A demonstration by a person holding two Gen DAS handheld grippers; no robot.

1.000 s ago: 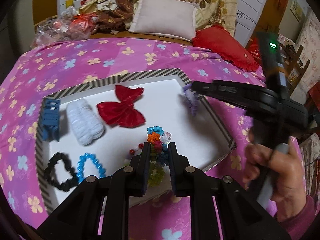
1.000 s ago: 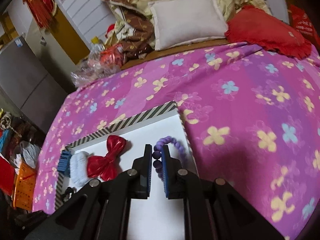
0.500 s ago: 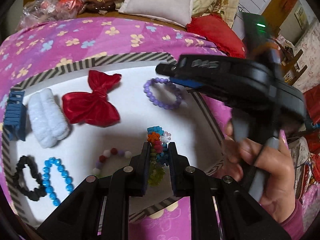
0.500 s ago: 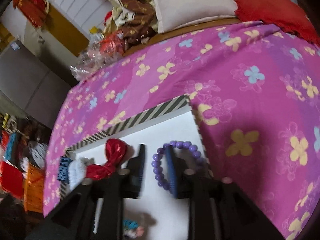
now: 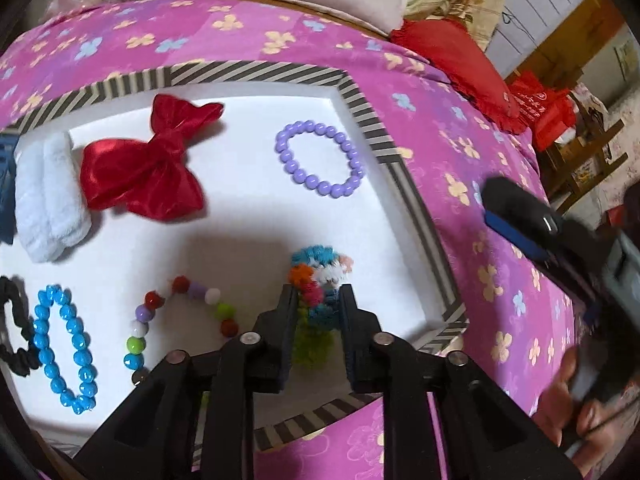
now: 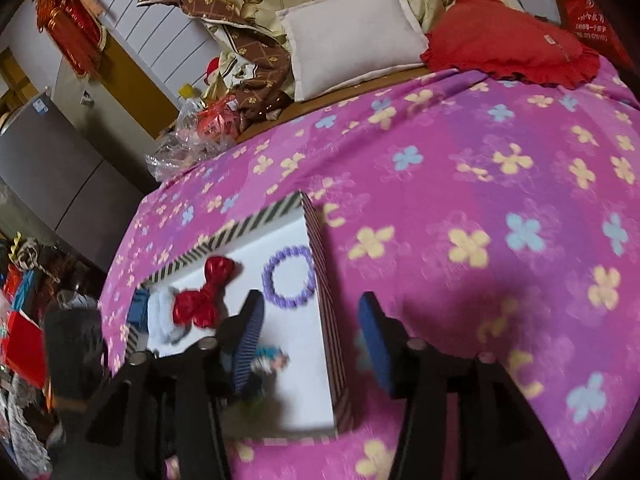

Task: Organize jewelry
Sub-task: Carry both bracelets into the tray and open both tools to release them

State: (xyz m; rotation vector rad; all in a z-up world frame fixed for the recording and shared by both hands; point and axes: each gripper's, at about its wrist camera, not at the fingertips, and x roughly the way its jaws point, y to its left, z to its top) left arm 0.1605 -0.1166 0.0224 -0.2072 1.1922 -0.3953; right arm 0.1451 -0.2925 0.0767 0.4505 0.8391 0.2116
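Note:
A white tray with a striped rim (image 5: 360,112) lies on the pink flowered bedspread. My left gripper (image 5: 318,300) is shut on a fuzzy multicoloured scrunchie (image 5: 318,280) and holds it just above the tray's near right part. A purple bead bracelet (image 5: 320,158) lies loose at the tray's far right; it also shows in the right wrist view (image 6: 289,278). My right gripper (image 6: 312,316) is open and empty, its jaws wide apart astride the tray's right rim (image 6: 326,320). In the left wrist view that gripper's fingers (image 5: 516,216) sit right of the tray.
The tray also holds a red bow (image 5: 148,164), a white fluffy scrunchie (image 5: 48,196), a blue bead bracelet (image 5: 64,344), a mixed-colour bead bracelet (image 5: 176,320), a black scrunchie (image 5: 12,328) and a blue clip (image 5: 6,188). Pillows (image 6: 352,36) and clutter lie behind.
My right gripper let go of the purple bracelet, opened wide and drew back to the right off the tray. My left gripper came lower and closer over the tray, still holding the scrunchie.

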